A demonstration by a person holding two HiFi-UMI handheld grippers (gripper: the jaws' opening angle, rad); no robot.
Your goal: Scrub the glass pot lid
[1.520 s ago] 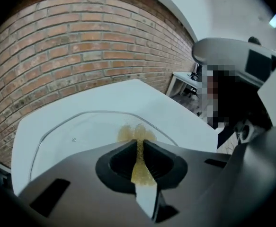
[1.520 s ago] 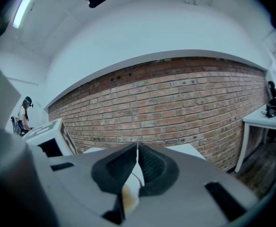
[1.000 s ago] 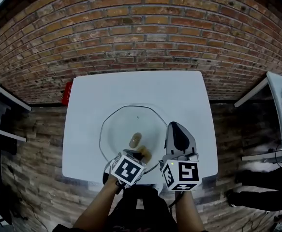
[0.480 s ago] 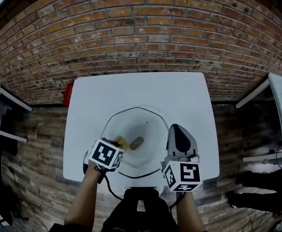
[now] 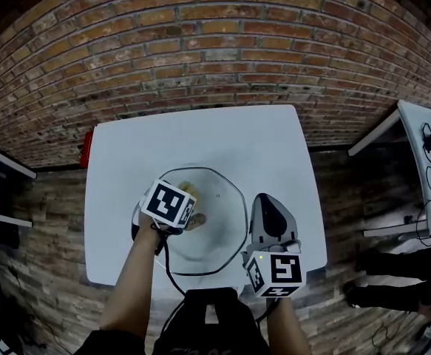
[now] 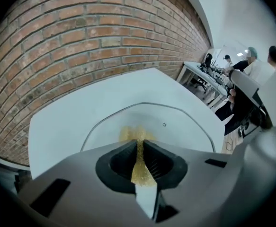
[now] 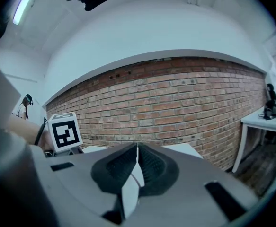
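Glass pot lid [image 5: 219, 237] lies flat on the white table [image 5: 200, 135], its brownish knob [image 5: 195, 221] at the middle. On the lid's left half the left gripper [image 6: 138, 148] points steeply down, its jaws clamped on a thin yellow scrub pad [image 6: 137, 135] whose lower edge rests on the glass just left of the knob. From the head view the gripper's marker cube [image 5: 168, 203] hides the lid's left rim and most of the pad. Just beside the lid's right rim stands the right gripper [image 7: 137, 151], jaws pressed together with nothing between them. Left of the lid, at the table's edge, sits a small red object [image 5: 87, 149]. Beyond the lid rises a brick wall [image 5: 200, 43]; to its far right stands a white side table [image 5: 422, 135] on the wooden floor [image 5: 45, 220].
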